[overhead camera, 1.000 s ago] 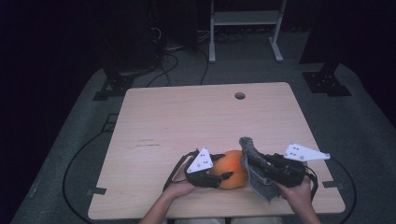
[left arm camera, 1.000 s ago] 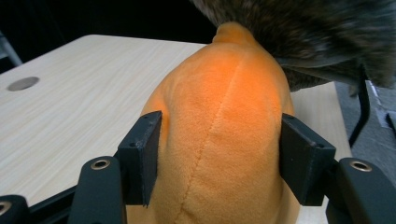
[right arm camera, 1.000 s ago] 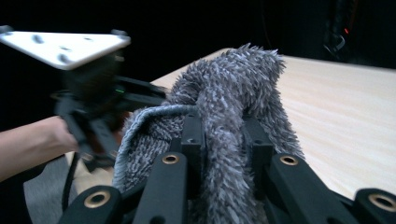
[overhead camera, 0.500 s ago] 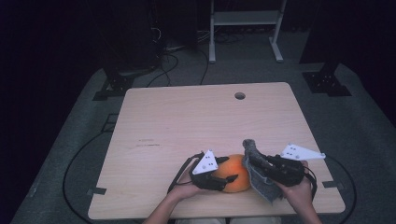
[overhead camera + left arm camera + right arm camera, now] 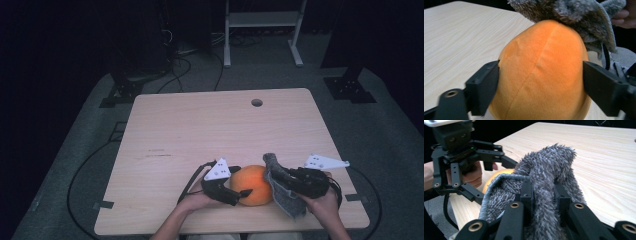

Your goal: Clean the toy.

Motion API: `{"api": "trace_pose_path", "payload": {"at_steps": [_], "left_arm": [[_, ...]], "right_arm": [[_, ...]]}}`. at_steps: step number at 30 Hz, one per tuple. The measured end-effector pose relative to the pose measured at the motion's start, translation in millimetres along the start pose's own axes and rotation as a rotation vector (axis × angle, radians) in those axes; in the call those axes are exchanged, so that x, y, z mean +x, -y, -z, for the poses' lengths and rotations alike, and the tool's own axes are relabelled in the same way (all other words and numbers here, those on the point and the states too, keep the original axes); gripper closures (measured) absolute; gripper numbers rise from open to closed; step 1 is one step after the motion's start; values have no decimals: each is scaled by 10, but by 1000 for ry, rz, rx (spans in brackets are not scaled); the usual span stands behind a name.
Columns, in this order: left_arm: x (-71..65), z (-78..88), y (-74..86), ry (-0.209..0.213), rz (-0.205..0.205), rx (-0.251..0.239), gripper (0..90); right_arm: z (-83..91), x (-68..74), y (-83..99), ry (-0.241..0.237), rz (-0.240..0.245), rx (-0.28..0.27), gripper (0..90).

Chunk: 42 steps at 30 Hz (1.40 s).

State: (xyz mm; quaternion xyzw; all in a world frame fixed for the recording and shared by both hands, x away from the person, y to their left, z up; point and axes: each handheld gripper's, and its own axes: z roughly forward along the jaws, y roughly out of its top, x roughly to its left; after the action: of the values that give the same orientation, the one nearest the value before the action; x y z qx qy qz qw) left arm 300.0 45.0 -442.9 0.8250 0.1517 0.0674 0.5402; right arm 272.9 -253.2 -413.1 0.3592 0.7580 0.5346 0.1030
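Here, at the table's (image 5: 210, 130) six o'clock edge, the left gripper's (image 5: 541, 85) jaws have just been opening around the orange plush ball (image 5: 254, 185), so it could roll off while the right gripper (image 5: 543, 195), clamped on a grey fuzzy cloth (image 5: 549, 170), wipes it.

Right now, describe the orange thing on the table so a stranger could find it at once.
Start at the light wooden table and go to its near edge, between the person's two hands. The orange plush ball sits there, with the left gripper around it and a grey fuzzy cloth against its right side. It is the one bright, round thing there.
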Motion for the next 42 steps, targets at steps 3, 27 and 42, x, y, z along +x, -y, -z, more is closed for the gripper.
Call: {"api": "trace_pose_path", "payload": {"at_steps": [3,27,42], "left_arm": [[-17,13,-3,-10,-12,-1,244],[53,-1,-5,42,67,-22,82],[-13,-98,23,69,43,43,71]], "right_arm": [[40,-89,28,30,-24,9,735],[-25,232,-80,-25,89,56,736],[88,84,-28,34,76,67,736]]}}
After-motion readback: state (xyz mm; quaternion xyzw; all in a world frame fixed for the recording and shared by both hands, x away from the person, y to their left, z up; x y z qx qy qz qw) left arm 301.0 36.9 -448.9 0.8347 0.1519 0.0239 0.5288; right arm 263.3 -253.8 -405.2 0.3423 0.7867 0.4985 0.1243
